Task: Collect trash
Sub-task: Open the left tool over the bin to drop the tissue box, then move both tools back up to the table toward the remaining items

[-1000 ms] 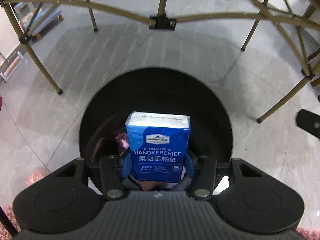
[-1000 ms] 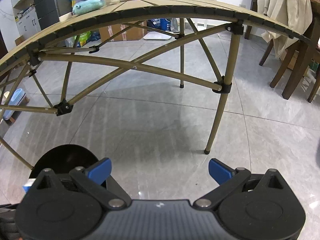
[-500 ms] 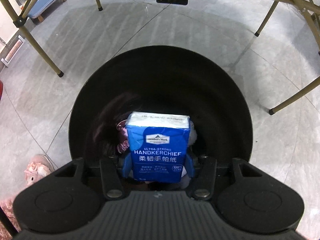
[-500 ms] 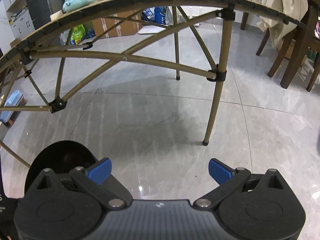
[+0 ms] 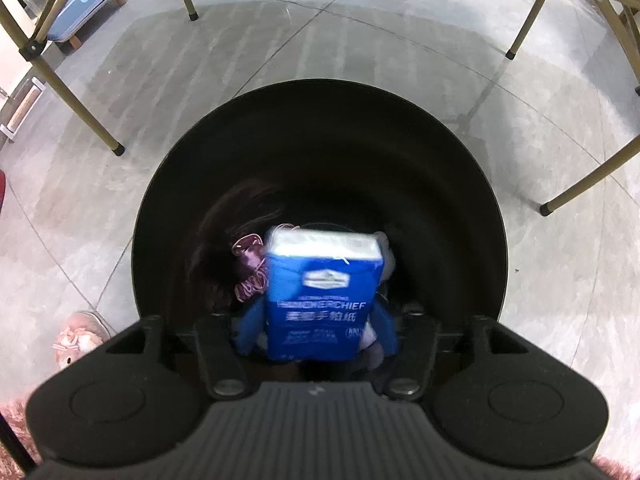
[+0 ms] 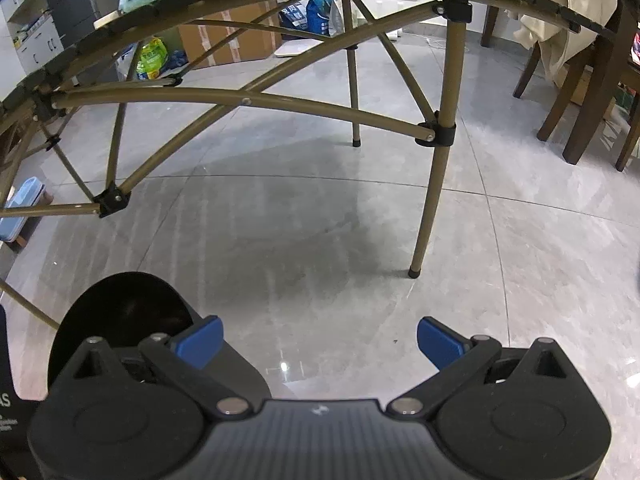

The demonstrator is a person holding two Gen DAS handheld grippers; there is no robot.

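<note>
A blue handkerchief tissue pack (image 5: 322, 296) sits between the fingers of my left gripper (image 5: 316, 332), right over the mouth of the round black trash bin (image 5: 472, 184). The pack looks blurred and a little tilted, and the blue fingers (image 5: 250, 332) stand slightly wider than the pack, so I cannot tell whether they still grip it. A purple wrapper (image 5: 250, 268) and something white (image 5: 386, 256) lie inside the bin. My right gripper (image 6: 318, 340) is open and empty above the floor, to the right of the bin (image 6: 120, 312).
Folding-table legs (image 5: 80, 100) (image 6: 432, 196) stand around the bin on the grey tiled floor. A pink slipper (image 5: 78, 336) lies left of the bin. Wooden chairs (image 6: 584, 92) stand at the far right. A blue tray (image 5: 82, 12) is at the far left.
My left gripper has moved lower and closer over the bin. The tissue pack has slid forward and tilted, now blurred, and the fingers look slightly wider. My right gripper has shifted only slightly.
</note>
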